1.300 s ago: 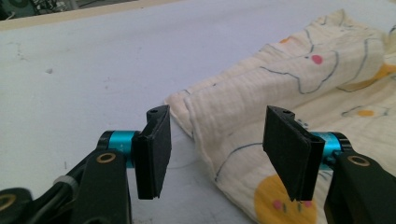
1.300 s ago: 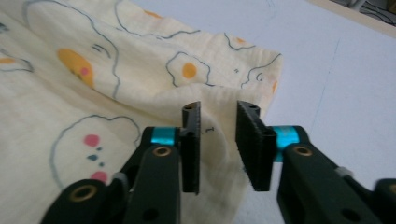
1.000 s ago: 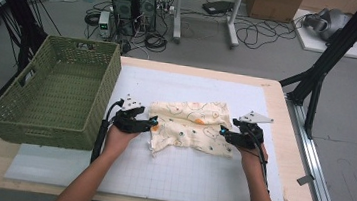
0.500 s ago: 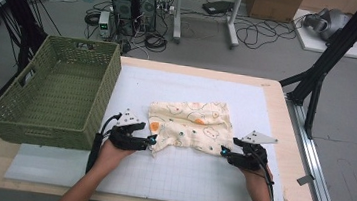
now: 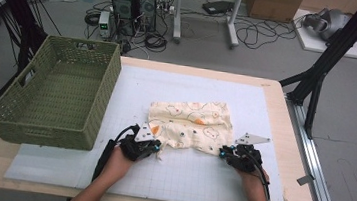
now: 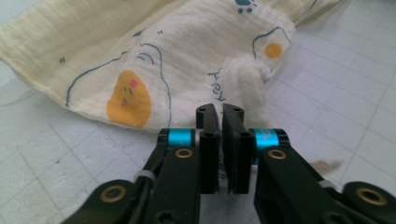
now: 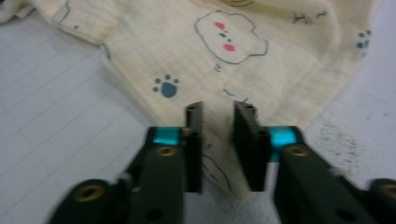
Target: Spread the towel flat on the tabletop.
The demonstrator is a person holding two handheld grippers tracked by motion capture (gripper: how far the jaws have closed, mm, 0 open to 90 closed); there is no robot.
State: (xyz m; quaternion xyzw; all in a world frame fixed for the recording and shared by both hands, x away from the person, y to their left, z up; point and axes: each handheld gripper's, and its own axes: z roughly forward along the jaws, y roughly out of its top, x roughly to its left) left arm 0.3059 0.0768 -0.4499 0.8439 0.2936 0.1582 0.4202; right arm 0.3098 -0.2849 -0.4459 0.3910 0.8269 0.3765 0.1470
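I've just been closing both jaws on the near edge of the cloth (image 5: 189, 124) lying mid-table right of the basket (image 5: 53, 97), left gripper (image 6: 221, 116) pinched shut on one corner, right gripper (image 7: 219, 116) nipping the other, so next I'd probably lift both evenly to fold.

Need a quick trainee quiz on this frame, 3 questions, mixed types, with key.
1. True or false: the cloth lies inside the green basket.
2. In the high view, the green basket stands: A) on the cloth, B) left of the cloth, C) at the table's right edge.
3. What sits between the jaws of the right gripper?

Key:
1. False. It lies on the white mat.
2. B.
3. A fold of the cloth. The jaws have just been closing on it.
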